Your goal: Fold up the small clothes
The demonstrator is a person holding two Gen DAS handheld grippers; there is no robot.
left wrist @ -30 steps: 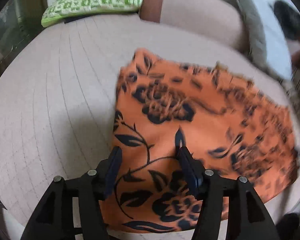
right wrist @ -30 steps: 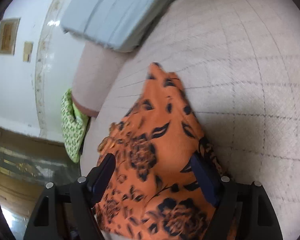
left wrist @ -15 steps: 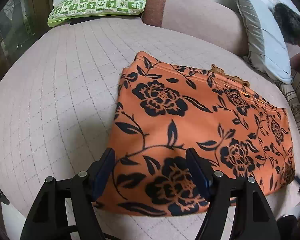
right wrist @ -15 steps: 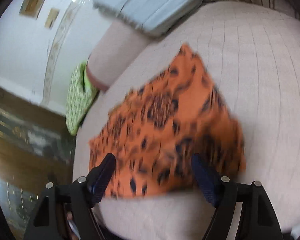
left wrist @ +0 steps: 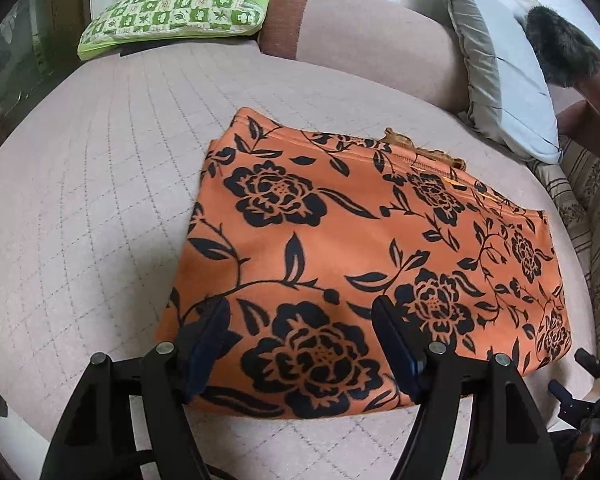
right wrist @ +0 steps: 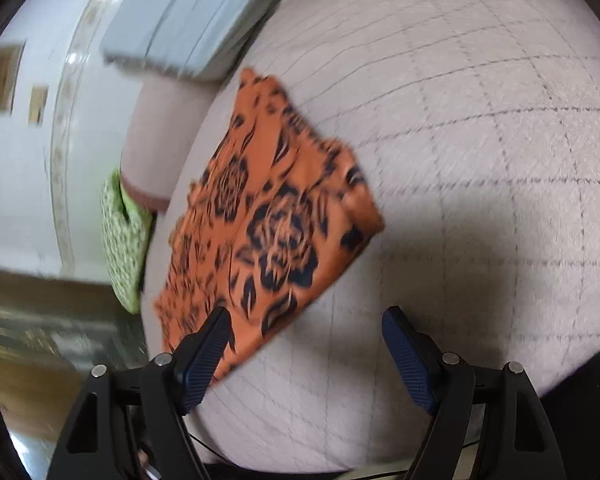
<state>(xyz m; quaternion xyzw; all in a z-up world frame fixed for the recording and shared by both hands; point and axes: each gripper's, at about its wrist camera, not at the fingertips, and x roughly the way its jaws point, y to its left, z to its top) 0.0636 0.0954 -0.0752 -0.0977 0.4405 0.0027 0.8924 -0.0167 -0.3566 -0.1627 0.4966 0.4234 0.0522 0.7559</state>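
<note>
An orange garment with black flower print (left wrist: 340,240) lies folded flat on the pale quilted cushion (left wrist: 80,200). My left gripper (left wrist: 300,312) is open and hovers over its near edge, holding nothing. In the right wrist view the same garment (right wrist: 268,220) lies to the left and ahead. My right gripper (right wrist: 306,320) is open and empty, pulled back over the bare cushion (right wrist: 480,160) beside the garment's near corner. The right gripper's black frame shows at the lower right of the left wrist view (left wrist: 580,392).
A green checked pillow (left wrist: 180,4) lies at the back left. A pink bolster (left wrist: 372,36) runs along the back. A grey-blue pillow (left wrist: 500,80) leans at the back right, with a dark furry thing (left wrist: 560,48) beyond it. A striped cover (left wrist: 588,220) lies at the right.
Both grippers have opened wider and drawn back off the garment. The right gripper has swung away to the right, so the garment now lies left of its fingers.
</note>
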